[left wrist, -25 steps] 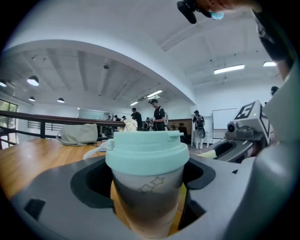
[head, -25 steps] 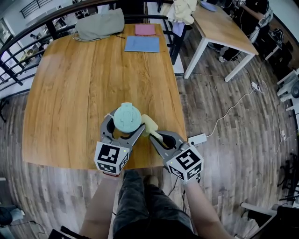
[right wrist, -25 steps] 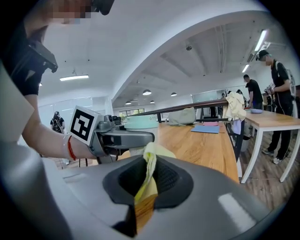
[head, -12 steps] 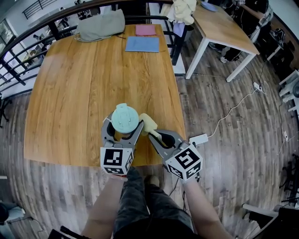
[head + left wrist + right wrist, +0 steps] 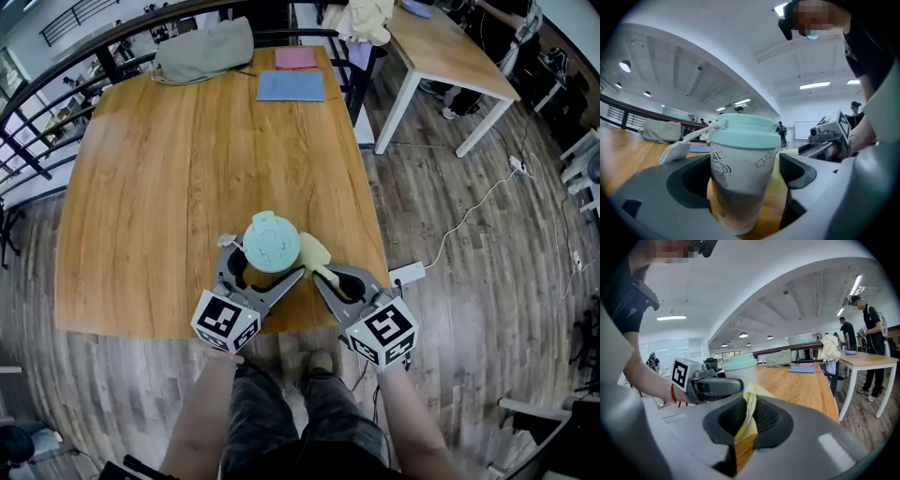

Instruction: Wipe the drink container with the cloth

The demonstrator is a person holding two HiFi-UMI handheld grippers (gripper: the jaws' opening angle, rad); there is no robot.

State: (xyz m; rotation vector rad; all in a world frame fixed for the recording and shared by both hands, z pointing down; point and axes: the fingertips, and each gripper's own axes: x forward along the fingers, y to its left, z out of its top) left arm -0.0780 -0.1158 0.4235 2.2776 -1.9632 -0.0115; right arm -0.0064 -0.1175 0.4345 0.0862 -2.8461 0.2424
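**Head view:** Low in the frame, at the near edge of a wooden table [image 5: 187, 169], the left gripper [image 5: 262, 270] has its jaws spread wide and closed on the sides of the drink container [image 5: 272, 242], a pale cup with a mint-green lid. Just to its right, the right gripper [image 5: 327, 276] pinches a yellow cloth [image 5: 312, 250], which lies right beside the cup. Whether the two touch cannot be told from above. Along the table's far edge, at upper centre, lie a grey bag [image 5: 204, 47], a pink sheet [image 5: 295, 58] and a blue sheet [image 5: 291, 86].

**Left gripper view:** The cup fills the centre, slightly tilted (a cartoon figure and stars are printed on its side). A dark pad sits on each flank, and a white tab [image 5: 675, 152] is tethered to the lid at the left.

**Right gripper view:** At lower centre the jaws are drawn together on a fold of the yellow cloth. The cup and the left gripper are at middle left. A second table [image 5: 869, 359] stands at the right.
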